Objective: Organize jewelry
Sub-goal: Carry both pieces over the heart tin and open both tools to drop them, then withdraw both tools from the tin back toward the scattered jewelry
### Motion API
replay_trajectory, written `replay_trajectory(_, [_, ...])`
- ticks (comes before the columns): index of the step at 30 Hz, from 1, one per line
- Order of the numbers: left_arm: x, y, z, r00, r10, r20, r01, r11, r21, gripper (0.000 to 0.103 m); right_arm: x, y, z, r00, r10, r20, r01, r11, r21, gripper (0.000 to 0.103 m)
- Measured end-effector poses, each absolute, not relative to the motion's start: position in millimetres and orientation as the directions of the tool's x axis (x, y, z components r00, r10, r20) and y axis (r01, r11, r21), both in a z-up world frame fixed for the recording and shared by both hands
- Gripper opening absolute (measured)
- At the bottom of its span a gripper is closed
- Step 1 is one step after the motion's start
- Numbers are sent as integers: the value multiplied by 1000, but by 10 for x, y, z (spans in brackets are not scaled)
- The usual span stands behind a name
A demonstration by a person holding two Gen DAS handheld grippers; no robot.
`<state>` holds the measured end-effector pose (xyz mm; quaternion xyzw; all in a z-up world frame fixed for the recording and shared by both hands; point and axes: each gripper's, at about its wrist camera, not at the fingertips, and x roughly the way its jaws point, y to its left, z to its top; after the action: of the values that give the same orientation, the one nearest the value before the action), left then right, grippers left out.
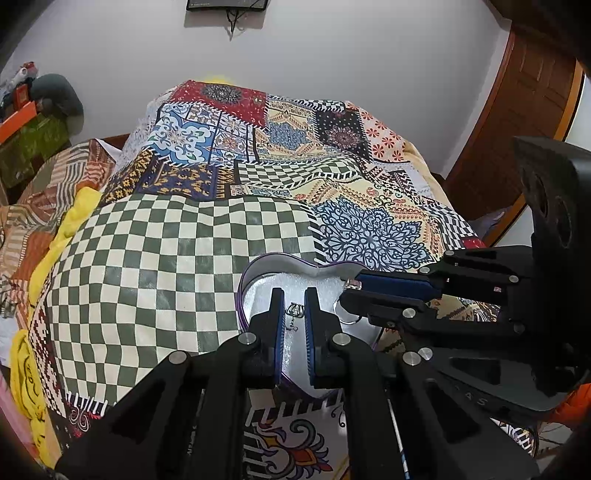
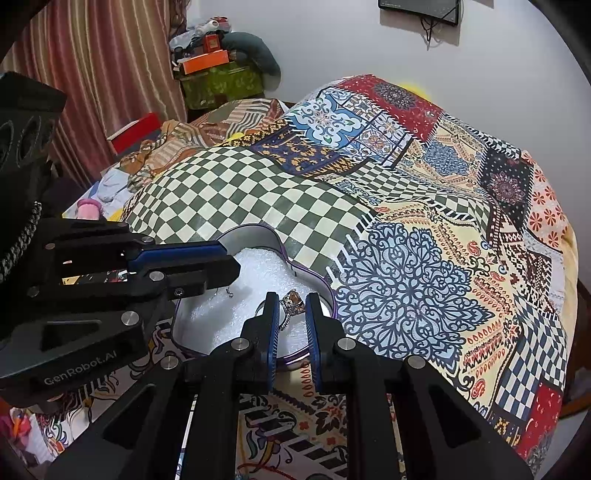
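The left gripper [image 1: 294, 314] reaches over the heart-shaped tin [image 2: 236, 236], and its two fingers stand a little apart on each side of a small silver earring [image 1: 294, 311]. If the pads really press the earring or only stand beside it, I cannot tell. In the right wrist view this gripper enters from the left over the tin's left lobe, and small wire hooks [image 2: 228, 292] show just under its tip. On its body the white words "GenRobot.AI" [image 2: 80, 367] can be read.

The right gripper [image 2: 292, 314] is over the near right part of the tin. Its fingers are parted by a narrow gap with a ring [image 2: 291, 301] between them; the ring has a band of small stones and an amber stone on top. The band lies against the left pad, but a firm grip I cannot confirm. In the left wrist view the ring's top [image 1: 352, 284] shows at this gripper's tip.

The tin has a purple rim and a white foam sheet [image 2: 266, 269] inside. It lies on a patchwork bedspread [image 2: 406, 221], near its front edge. Behind the tin is a large green and cream checked patch, to its right a blue lace-like patch; this cloth is flat and free. Far behind the tin, to the left, stand an orange box [image 2: 205, 61] and a green box [image 2: 221, 86] beside a striped curtain [image 2: 92, 74]. On the wall above hangs a dark screen [image 2: 419, 8].
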<state>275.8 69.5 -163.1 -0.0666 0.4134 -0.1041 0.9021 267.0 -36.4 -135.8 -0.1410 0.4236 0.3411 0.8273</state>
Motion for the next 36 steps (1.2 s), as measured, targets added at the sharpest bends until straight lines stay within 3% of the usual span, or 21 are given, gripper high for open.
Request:
replay_trajectory(10, [2637,709,-1519,643,-231,-730,133,973,-191,9,2649,-295,-1376,397,435,-808,-701,712,40,13])
replay_trajectory(13, [2579,763,-1449,653,-206,-729,114,978,-174,12,2628,-294,-1362,389,441,-809,-705,708,47,13])
replay_trajectory(16, [2527,806,-1384,664,-179,-726,99,983,-152,22,2610,-308,-1326,388,446,-807,-702,710,54,13])
replay_trajectory(18, [2485,834,-1338,671,-164,-723,89,986,-141,30,2589,-327,-1290,390,447,-805,-697,714,59,15])
replay_trajectory(21, [2427,836,-1280,672,-143,-726,82,989,-119,32,2535,-373,-1200,416,446,-793,-688,724,46,22])
replay_trajectory(25, [2309,799,-1205,670,-135,-730,89,991,-102,37,2445,-445,-1071,465,439,-769,-671,741,17,44])
replay_trajectory(27, [2243,773,-1171,671,-132,-729,89,991,-98,41,2373,-503,-991,487,438,-756,-664,748,5,45])
replay_trajectory(36, [2007,663,-1138,645,-143,-750,89,990,-113,42,2079,-793,-804,541,422,-728,-643,766,-33,46])
